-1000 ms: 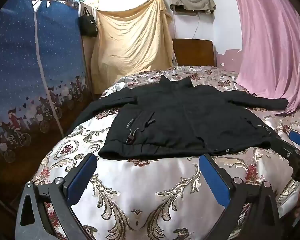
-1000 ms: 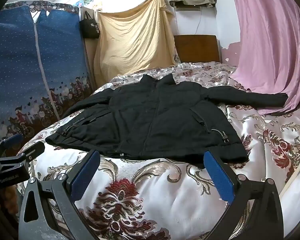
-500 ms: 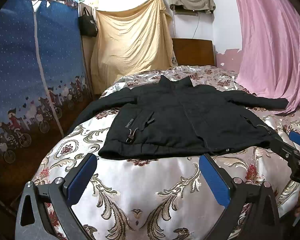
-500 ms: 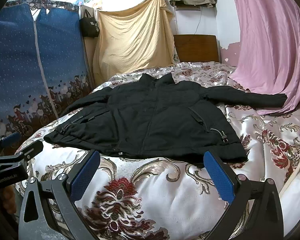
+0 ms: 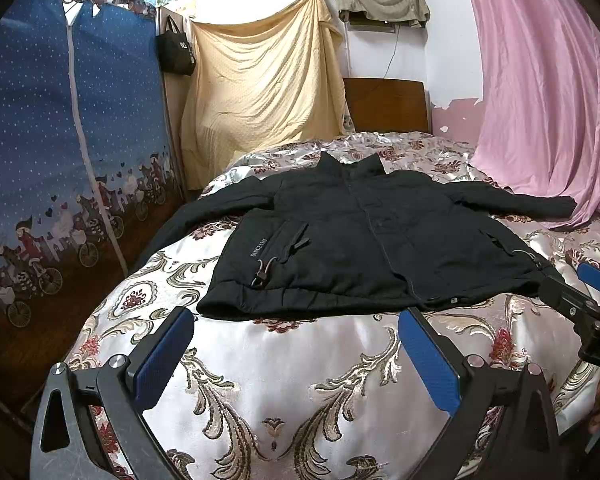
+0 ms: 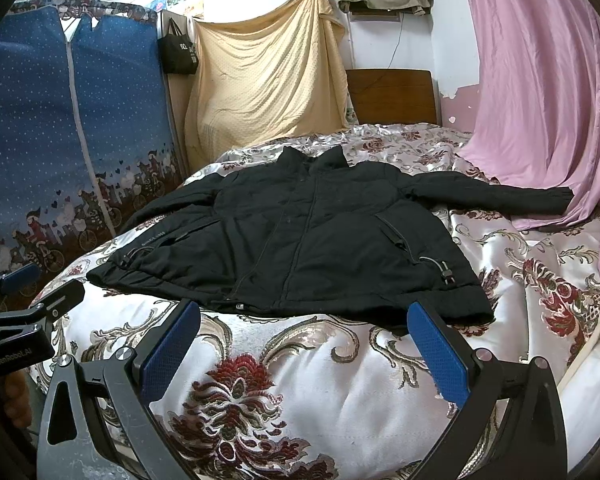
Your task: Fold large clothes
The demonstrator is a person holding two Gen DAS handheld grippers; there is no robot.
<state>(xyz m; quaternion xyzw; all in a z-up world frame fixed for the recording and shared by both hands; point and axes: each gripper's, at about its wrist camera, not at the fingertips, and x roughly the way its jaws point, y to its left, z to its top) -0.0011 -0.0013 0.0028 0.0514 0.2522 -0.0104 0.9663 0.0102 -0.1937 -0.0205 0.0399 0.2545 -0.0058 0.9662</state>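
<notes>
Both grippers are spread wide with nothing between the blue pads. The left gripper (image 5: 296, 344) hovers over the bedspread (image 5: 284, 384) just short of the jacket's hem, and the right gripper (image 6: 304, 340) does the same toward the other end of the hem, its right pad right at the hem's corner. Each one shows at the edge of the other's view, so they sit side by side at the foot of the bed, well apart.

The black jacket (image 5: 364, 240) lies flat, front up and zipped, in the middle of the bed. Collar points away toward the wooden headboard (image 5: 384, 104), hem toward the grippers, so its long axis runs foot to head. Sleeves stick out sideways: the left sleeve (image 5: 204, 216) angles down toward the bed's edge by the blue fabric wardrobe (image 5: 60, 120), and the right sleeve (image 6: 496, 196) reaches out to the pink curtain (image 6: 540, 100), its cuff just touching it.

Plenty of bare floral bedspread between the hem and the grippers, and more on the right side below the sleeve. The left side is tighter, with the wardrobe close along it.

Writing: "SINCE 1980" by the jacket's left pocket, though the digits are small, and "GenRobot.AI" on the left gripper's body in the right wrist view.
</notes>
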